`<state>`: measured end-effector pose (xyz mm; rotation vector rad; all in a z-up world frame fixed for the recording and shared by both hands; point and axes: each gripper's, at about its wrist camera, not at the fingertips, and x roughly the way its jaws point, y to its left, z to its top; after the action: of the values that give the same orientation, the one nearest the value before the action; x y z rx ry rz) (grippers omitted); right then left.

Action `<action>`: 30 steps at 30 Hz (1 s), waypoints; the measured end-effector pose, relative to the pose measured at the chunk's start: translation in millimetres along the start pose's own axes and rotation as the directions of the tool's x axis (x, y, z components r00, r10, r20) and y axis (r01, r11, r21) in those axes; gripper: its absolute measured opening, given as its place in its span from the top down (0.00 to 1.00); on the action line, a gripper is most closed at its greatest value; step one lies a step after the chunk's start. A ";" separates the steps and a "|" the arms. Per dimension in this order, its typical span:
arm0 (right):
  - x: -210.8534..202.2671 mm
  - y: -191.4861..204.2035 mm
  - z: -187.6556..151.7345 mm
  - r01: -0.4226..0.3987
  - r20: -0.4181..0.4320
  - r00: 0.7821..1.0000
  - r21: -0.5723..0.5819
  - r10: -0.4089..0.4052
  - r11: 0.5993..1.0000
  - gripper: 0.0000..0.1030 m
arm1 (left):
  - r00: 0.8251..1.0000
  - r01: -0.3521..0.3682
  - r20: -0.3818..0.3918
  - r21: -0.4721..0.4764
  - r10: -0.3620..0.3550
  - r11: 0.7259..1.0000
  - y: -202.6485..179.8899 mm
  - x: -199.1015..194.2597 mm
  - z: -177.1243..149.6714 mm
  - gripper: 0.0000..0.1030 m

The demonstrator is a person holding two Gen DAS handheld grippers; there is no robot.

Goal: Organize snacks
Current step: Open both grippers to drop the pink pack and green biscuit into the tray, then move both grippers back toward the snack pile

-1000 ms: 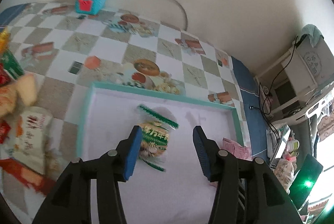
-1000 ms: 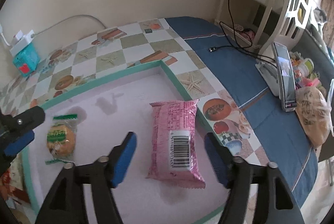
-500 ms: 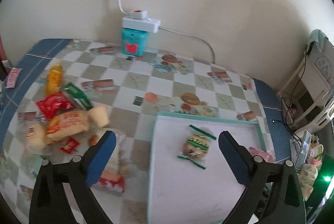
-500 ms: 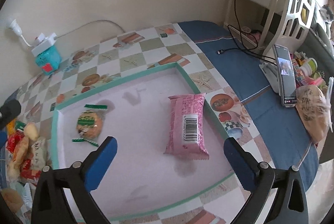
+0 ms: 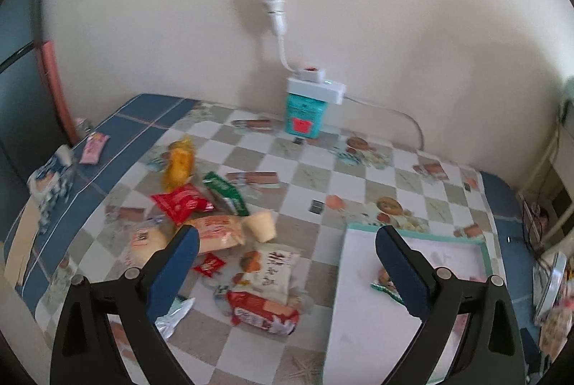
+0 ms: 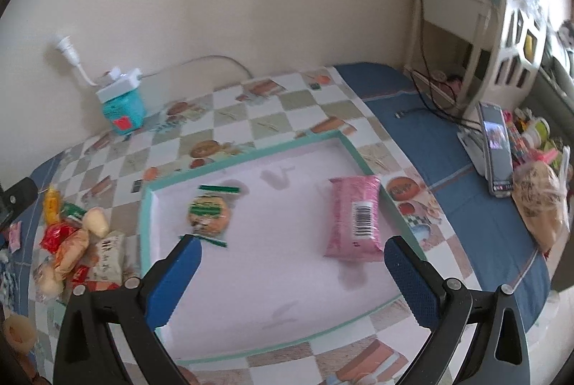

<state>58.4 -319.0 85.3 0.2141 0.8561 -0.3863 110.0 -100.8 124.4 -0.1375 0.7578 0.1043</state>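
Blue-padded and spread wide, the left gripper (image 5: 287, 250) held nothing in the left wrist view; its jaws had just been opening, with no snack between them. Beneath it lay the checkered tablecloth (image 5: 358, 177). A pile of snacks (image 5: 215, 231) sat at about nine o'clock from the gripper's centre, among them a red packet (image 5: 181, 202), a yellow packet (image 5: 178, 164), a green packet (image 5: 226, 191) and a white packet (image 5: 271, 268). At three o'clock the tray (image 5: 482, 252) showed its teal rim, with the round green-sealed snack (image 5: 385, 283) partly hidden behind the right finger. A teal box (image 5: 303, 116) stood by the wall at twelve o'clock.

From the right wrist view, the right gripper (image 6: 292, 257) also gaped fully, empty, its jaws likewise having just been opening. The tray (image 6: 143, 227) filled the middle. Inside it the round green-sealed snack (image 6: 210, 213) lay at eleven o'clock from the gripper's centre, near the left finger's tip, and the pink packet (image 6: 353, 216) lay at one o'clock, barcode up, well apart from the other. The pile of snacks (image 6: 77, 245) rested outside the tray at nine o'clock. A phone (image 6: 497, 148) stood propped at two o'clock.
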 end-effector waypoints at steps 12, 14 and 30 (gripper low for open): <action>-12.8 58.4 -15.5 -0.114 0.025 0.993 -0.095 0.117 0.989 0.00 | 0.992 -0.122 -0.056 -0.171 0.114 0.978 79.2 -11.5 5.1 0.04; -13.1 70.7 -19.5 -0.141 0.025 0.989 -0.118 0.145 0.983 0.00 | 0.984 -0.172 -0.072 -0.197 0.160 0.965 96.3 -13.1 5.0 0.04; 2.1 142.3 -47.0 -0.272 -0.075 0.962 -0.212 0.262 0.939 0.00 | 0.919 -0.390 -0.220 -0.374 0.328 0.842 210.4 -9.9 -14.5 0.04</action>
<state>86.0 -174.3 57.8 0.1311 0.8941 -0.0309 62.8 103.8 102.6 -0.4090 0.8978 0.6243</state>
